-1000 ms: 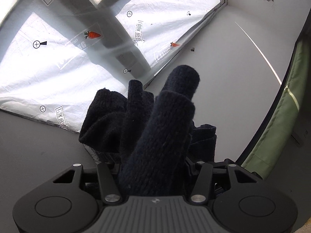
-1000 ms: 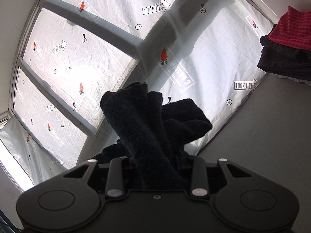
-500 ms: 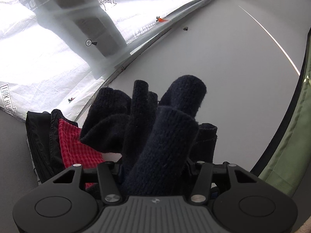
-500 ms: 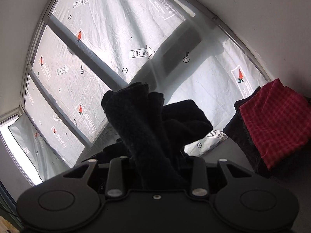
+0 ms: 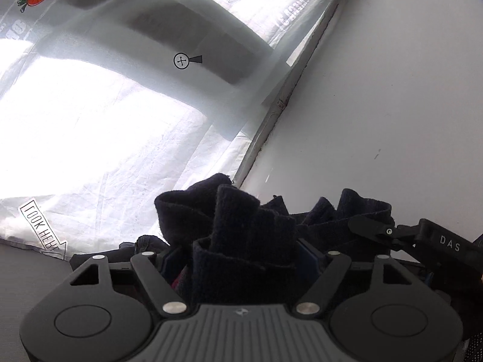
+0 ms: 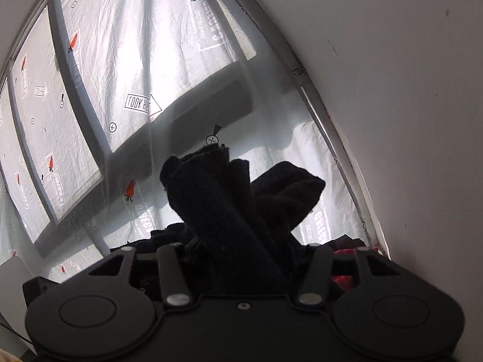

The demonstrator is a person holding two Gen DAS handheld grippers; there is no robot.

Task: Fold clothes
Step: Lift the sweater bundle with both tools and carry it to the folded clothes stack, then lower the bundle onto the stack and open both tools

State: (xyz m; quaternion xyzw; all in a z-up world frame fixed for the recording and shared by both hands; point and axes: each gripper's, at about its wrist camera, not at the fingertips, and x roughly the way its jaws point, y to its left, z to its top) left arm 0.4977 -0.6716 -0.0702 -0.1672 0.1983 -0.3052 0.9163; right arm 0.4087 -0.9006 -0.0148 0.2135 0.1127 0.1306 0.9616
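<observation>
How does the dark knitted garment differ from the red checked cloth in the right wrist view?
The dark knitted garment is plain; the red checked cloth is patterned. The garment stands bunched, clamped in the right tool; the cloth lies low behind it, ungripped and mostly hidden. Both are fabric.

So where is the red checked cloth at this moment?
Mostly hidden: in the right wrist view a sliver of the red checked cloth shows low on the right, behind the right tool and the dark knit garment it grips, near the window frame's foot.
</observation>
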